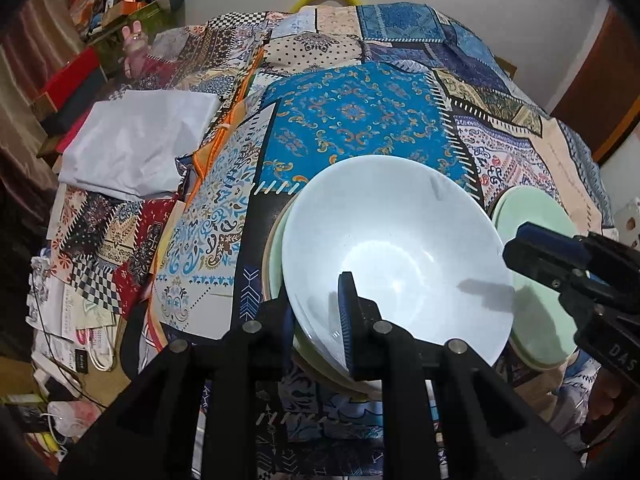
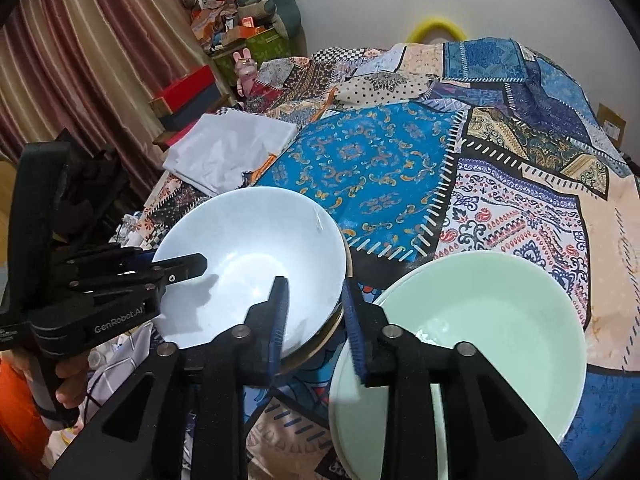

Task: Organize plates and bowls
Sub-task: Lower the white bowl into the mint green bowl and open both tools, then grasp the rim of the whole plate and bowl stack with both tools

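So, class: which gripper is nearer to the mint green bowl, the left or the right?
The right. The right gripper has one finger over the mint green bowl rim, its fingers open. The left gripper sits at the white bowl beside it, straddling that rim.

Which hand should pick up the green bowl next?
The right gripper, probably: it is open beside the green bowl, while the left gripper has its fingers astride the white bowl rim.
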Available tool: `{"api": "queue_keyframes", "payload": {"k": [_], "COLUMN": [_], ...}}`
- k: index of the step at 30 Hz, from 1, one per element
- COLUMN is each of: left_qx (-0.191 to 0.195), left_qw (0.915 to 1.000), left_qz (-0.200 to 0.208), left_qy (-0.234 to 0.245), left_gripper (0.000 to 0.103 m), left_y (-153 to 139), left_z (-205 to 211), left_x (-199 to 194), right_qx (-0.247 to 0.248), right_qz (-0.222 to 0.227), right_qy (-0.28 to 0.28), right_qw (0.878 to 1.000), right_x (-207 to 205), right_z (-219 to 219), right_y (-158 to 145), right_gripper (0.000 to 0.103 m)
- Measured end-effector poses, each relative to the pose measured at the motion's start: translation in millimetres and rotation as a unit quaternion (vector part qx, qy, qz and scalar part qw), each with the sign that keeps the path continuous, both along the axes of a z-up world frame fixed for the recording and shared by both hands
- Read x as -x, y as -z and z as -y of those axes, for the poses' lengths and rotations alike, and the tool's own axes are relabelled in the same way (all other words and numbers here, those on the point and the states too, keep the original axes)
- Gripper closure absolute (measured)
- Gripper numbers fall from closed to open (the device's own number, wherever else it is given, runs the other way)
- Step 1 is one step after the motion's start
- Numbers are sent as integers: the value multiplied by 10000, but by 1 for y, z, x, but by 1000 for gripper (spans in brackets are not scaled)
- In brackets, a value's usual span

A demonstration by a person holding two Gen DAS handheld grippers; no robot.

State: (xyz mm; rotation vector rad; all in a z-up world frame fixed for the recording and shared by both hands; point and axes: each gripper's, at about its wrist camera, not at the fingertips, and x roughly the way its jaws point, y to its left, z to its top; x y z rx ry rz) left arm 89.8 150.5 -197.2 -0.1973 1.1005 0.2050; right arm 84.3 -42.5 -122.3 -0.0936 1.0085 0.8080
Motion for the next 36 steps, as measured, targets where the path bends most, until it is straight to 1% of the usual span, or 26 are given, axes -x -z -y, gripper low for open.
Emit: {"api": "queue_keyframes", "payload": {"k": [1, 3, 6, 7, 8, 10, 12, 14, 17, 19, 23, 27, 33, 36], "left_qx": [-2, 2, -39, -83, -169, -224, -294, -374, -390, -293, 14, 331, 601, 654], "left_qw": [10000, 10000, 10000, 10000, 9999, 9995, 9987, 9977, 9977, 9984, 9997, 9993, 9981, 9978], "left_qz": [-15, -35, -28, -22, 11, 240, 409, 549, 549, 474, 196, 26, 33, 5], "left_qy": [-2, -23, -17, -15, -19, 44, 115, 153, 126, 54, -162, -196, -124, -111], "left_gripper": [84, 84, 81, 76, 68, 61, 55, 46, 44, 44, 44, 44, 44, 44], "left_y": [-1, -3, -8, -10, -14, -23, -33, -41, -41, -35, -14, 3, 17, 23], "left_z": [0, -1, 0, 1, 1, 2, 5, 6, 1, -6, -22, -29, -30, -31], "left_x": [0, 0, 2, 2, 3, 8, 11, 16, 19, 22, 24, 26, 23, 19], "right_qx": [-20, -49, -93, -110, -136, -157, -160, -152, -124, -106, -35, 30, 146, 159], "right_qz": [18, 70, 109, 112, 126, 157, 161, 132, 59, 10, -125, -225, -333, -339], "right_qy": [15, 43, 86, 94, 113, 145, 165, 167, 168, 162, 116, 30, -71, -144], "right_qw": [10000, 10000, 9999, 9998, 9998, 9996, 9996, 9997, 9998, 9998, 9998, 9997, 9993, 9992], "right_x": [0, 1, 1, 2, 2, 2, 1, 0, -2, -3, -7, -8, -11, -11], "right_z": [1, 4, 7, 9, 11, 12, 14, 14, 12, 11, 5, 0, -11, -16], "right_y": [-1, -4, -8, -9, -10, -11, -11, -9, -4, 0, 11, 20, 33, 36], "right_gripper": [68, 65, 62, 60, 59, 54, 53, 52, 52, 52, 52, 52, 52, 54]}}
